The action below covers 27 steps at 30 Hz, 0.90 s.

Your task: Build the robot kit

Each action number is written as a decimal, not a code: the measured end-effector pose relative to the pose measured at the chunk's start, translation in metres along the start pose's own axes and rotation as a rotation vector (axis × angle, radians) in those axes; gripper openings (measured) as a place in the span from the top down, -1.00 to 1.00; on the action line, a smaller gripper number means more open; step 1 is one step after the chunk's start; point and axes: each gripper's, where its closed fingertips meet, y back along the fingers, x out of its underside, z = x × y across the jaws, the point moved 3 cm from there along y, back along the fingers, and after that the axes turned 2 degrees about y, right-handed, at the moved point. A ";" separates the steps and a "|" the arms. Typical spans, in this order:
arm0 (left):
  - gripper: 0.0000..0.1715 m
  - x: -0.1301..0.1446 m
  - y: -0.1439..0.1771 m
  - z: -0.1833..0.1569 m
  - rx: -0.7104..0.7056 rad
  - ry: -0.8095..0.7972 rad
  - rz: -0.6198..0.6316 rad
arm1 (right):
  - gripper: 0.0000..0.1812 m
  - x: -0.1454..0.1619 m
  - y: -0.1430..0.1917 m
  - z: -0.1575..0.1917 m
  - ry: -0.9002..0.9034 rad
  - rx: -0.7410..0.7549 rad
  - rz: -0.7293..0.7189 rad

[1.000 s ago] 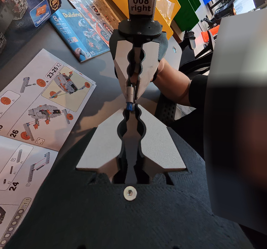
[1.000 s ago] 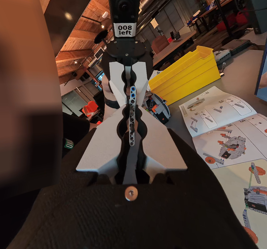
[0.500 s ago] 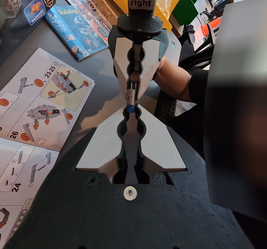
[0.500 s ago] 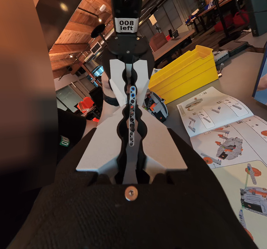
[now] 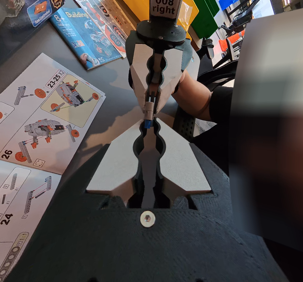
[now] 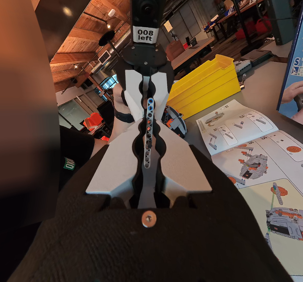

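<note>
My left gripper (image 5: 148,121) is shut on a small blue pin (image 5: 147,124) at its fingertips. My right gripper (image 5: 149,111) meets it tip to tip from above, labelled, with a person's forearm (image 5: 191,97) behind it. In the right wrist view my right gripper (image 6: 149,120) is shut on a long grey beam (image 6: 148,143) with a row of holes. The beam carries orange pins in the middle and blue pins at its far end. That far end reaches between the fingers of the left gripper (image 6: 148,111). Both are held in the air above a grey table (image 5: 101,80).
Open instruction sheets (image 5: 49,110) lie on the table, also in the right wrist view (image 6: 246,143). A blue booklet (image 5: 82,36), a dark box (image 5: 24,3), a yellow bin (image 6: 205,85) and a green bin (image 5: 203,8) stand farther off. A partly built grey-orange model (image 6: 175,123) sits by the yellow bin. Left and right tips are no more than a few centimetres apart. From the left gripper's tips to the partly built grey-orange model (image 6: 175,123) is close to 20 centimeters.
Both grippers stay shut and tip to tip. The pair has shifted slightly, so the table and background slide a little in both views.
</note>
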 end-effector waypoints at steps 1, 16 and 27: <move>0.93 0.000 0.000 0.000 0.007 0.004 0.002 | 0.94 0.001 0.000 0.000 -0.002 -0.002 0.005; 0.93 0.001 0.000 -0.006 0.065 0.002 -0.004 | 0.94 -0.001 0.000 0.005 -0.043 -0.085 -0.018; 0.93 0.003 -0.003 -0.010 0.071 -0.030 0.023 | 0.94 0.003 0.002 0.008 -0.098 -0.125 0.017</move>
